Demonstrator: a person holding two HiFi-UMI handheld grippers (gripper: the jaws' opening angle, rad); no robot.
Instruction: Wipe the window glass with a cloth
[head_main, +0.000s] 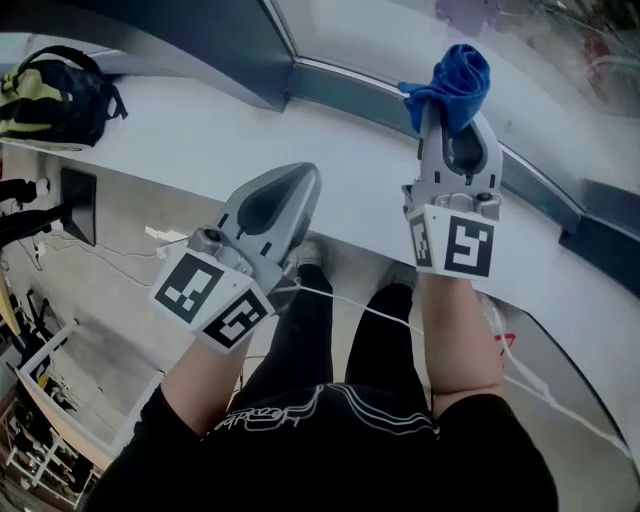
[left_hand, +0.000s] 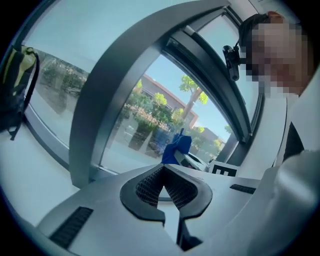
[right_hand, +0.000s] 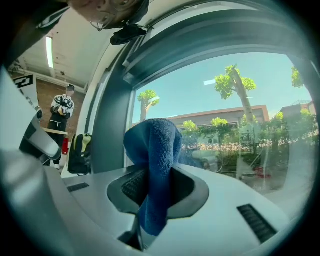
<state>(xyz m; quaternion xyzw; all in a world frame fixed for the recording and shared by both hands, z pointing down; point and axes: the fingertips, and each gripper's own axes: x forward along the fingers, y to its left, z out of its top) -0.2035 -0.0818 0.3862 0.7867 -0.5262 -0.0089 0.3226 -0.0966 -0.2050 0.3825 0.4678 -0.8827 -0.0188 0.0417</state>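
My right gripper (head_main: 452, 120) is shut on a bunched blue cloth (head_main: 456, 82), held up just short of the window glass (head_main: 400, 35) above the white sill (head_main: 230, 135). In the right gripper view the cloth (right_hand: 152, 150) stands up between the pads, with the glass (right_hand: 240, 125) right behind it. Lower and to the left, my left gripper (head_main: 303, 178) is shut with nothing in it and points toward the sill. The left gripper view has its pads (left_hand: 150, 186) closed together, and the blue cloth (left_hand: 177, 149) shows beyond them against the glass (left_hand: 145, 120).
A black and yellow backpack (head_main: 50, 100) lies on the sill at far left. A dark frame post (head_main: 235, 50) divides the panes. A white cord (head_main: 350, 305) hangs across the person's legs. A person (right_hand: 62, 107) stands far back in the room.
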